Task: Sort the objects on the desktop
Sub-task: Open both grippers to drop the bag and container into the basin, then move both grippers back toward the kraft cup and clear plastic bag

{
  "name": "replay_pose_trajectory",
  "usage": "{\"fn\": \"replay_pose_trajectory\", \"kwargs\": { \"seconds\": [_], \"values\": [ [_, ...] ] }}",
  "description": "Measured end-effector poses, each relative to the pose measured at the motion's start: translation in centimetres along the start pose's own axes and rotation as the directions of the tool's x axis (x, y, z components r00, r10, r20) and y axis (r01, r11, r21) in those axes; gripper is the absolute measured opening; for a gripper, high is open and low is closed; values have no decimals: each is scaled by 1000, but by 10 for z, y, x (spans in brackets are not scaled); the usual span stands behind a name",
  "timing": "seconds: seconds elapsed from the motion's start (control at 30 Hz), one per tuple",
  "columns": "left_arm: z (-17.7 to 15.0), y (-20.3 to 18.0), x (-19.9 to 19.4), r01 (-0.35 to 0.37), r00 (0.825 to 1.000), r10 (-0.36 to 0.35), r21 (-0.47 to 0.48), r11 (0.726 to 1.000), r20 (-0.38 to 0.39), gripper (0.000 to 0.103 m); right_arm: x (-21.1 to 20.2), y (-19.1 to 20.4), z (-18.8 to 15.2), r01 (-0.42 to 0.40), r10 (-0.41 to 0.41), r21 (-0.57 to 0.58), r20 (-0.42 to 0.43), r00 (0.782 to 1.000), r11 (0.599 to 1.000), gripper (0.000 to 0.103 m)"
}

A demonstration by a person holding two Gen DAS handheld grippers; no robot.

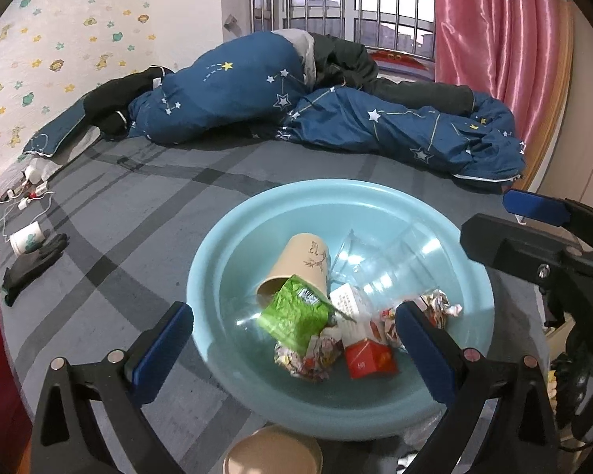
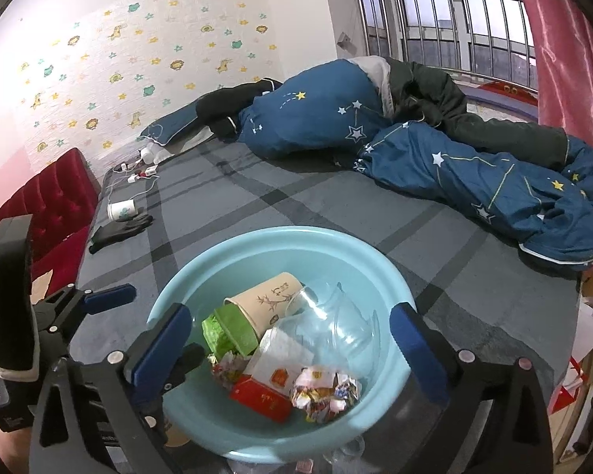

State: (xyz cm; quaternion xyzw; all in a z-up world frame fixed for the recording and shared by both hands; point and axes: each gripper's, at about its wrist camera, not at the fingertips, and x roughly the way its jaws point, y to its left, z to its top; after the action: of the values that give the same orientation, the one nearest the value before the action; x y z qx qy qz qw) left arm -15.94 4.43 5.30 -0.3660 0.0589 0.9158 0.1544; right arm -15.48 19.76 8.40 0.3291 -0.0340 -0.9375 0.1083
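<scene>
Between your wide-open, empty left gripper and right gripper, one blue basin holds one tan paper cup, one green packet, one red box; only your left view shows a second tan cup below.

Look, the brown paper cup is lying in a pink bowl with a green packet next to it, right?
Not quite: the bowl is light blue, not pink, as the right wrist view shows. The brown paper cup does lie on its side in it, with the green packet next to it.

Stickered wall, barred window — pink curtain.
</scene>
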Motion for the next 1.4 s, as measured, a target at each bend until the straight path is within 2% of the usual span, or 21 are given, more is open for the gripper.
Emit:
{"fn": "replay_pose_trajectory", "kwargs": {
  "seconds": [0.47,0.97,1.23,1.4],
  "values": [
    [-40,-2,-47,0,1000,0,-3,1000,-2,103,-48,13,-23,26,-26,-47,2,1000,999,103],
    [-91,-5,-84,-7,1000,7,-7,1000,-12,103,-86,29,-76,-4,0,-143,-33,999,990,103],
    [-130,-9,-85,14,998,-14,-12,1000,-61,103,-87,30,-109,-16,3,-160,-81,997,987,103],
    [-151,-10,-84,10,998,-11,-8,1000,-64,103,-81,21,-123,26,-40,-168,-80,996,986,103]
  ]
}}
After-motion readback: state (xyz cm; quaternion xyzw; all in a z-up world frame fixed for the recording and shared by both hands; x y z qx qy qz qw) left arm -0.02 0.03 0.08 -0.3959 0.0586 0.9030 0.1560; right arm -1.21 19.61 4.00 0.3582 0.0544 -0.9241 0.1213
